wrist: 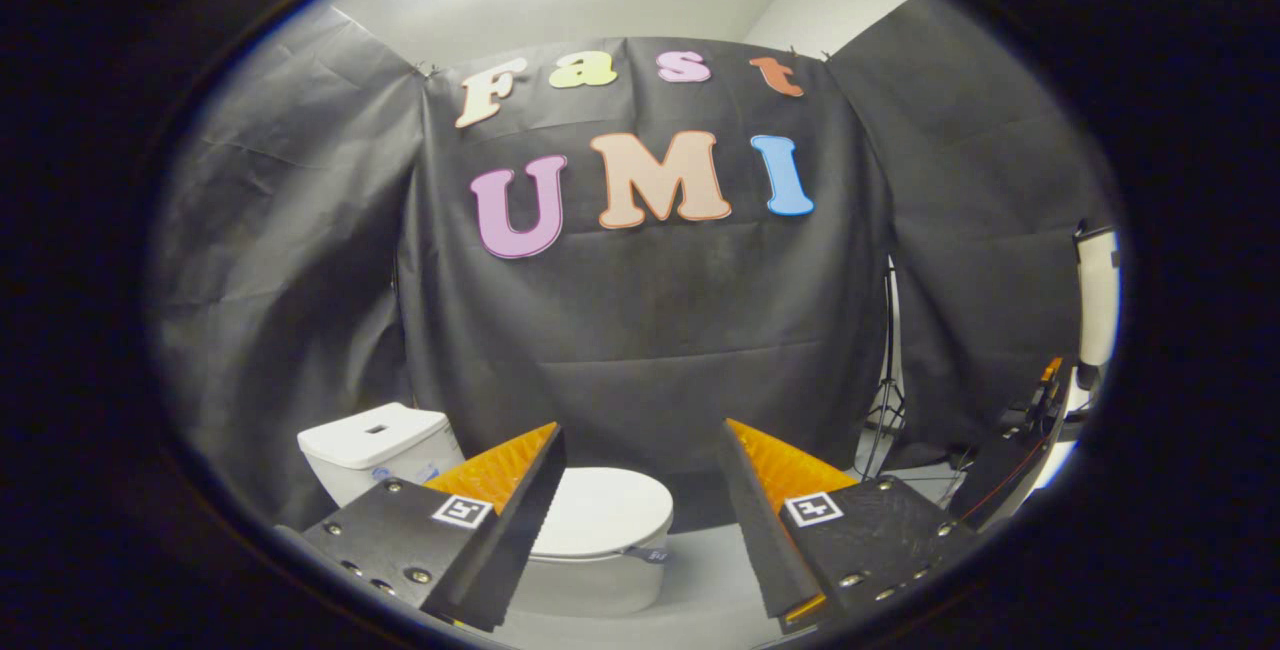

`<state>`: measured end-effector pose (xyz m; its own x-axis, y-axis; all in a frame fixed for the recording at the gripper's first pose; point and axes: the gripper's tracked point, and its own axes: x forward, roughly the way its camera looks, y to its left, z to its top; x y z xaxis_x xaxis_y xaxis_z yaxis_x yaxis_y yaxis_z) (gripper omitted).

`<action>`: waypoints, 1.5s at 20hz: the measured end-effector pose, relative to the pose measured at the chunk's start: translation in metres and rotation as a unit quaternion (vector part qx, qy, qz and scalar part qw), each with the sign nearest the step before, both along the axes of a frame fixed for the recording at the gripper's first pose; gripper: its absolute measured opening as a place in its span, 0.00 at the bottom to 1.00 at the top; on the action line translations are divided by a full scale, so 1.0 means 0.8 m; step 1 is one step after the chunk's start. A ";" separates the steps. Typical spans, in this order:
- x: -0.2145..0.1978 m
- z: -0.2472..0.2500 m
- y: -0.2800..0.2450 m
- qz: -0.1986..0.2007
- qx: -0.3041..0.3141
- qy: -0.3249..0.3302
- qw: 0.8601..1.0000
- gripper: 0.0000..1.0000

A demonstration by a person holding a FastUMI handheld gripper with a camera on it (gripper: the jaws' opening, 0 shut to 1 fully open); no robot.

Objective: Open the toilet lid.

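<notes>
Fingers of the gripper stand spread wide apart, released, nothing between the pads and nothing touched. Each finger carries a small square marker tag on its top face, and a row of screw heads shows along the mounting plates.

Toilet: white, low in the scene, ahead of and below the fingers. Its bowl sits in the gap between the two fingers, nearer the left one, whose inner edge overlaps the bowl's left side in the view. Toilet lid: down, lying flat over the seat, closed. A small dark tab sticks out at the lid's front right rim. Gripper is clear of the lid; no contact.

Cistern: white, behind and to the left of the bowl, partly hidden by the left finger. A small rectangular button recess shows on its top.

Floor: pale grey, visible between the fingers to the right of the bowl.

Background: black cloth wall hangs behind the toilet, creased, and wraps round both sides. Beyond the right finger, a thin stand or tripod rises against the cloth. Further right, some dark equipment with an orange part; I cannot tell what it is.
</notes>
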<state>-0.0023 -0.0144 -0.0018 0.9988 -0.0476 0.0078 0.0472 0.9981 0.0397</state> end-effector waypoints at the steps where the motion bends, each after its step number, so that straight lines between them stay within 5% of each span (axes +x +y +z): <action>1: -0.001 0.000 0.000 0.000 0.000 0.000 1.000 0.91; 15: 0.002 -0.004 -0.009 -0.006 0.016 0.003 1.000 0.91; 25: 0.028 -0.069 -0.059 -0.056 0.174 0.028 0.983 0.86; 30: 0.058 -0.148 -0.066 -0.074 0.260 0.069 0.960 0.84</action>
<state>0.0441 -0.0669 -0.1201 0.9708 -0.1502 -0.1871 0.2270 0.8275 0.5135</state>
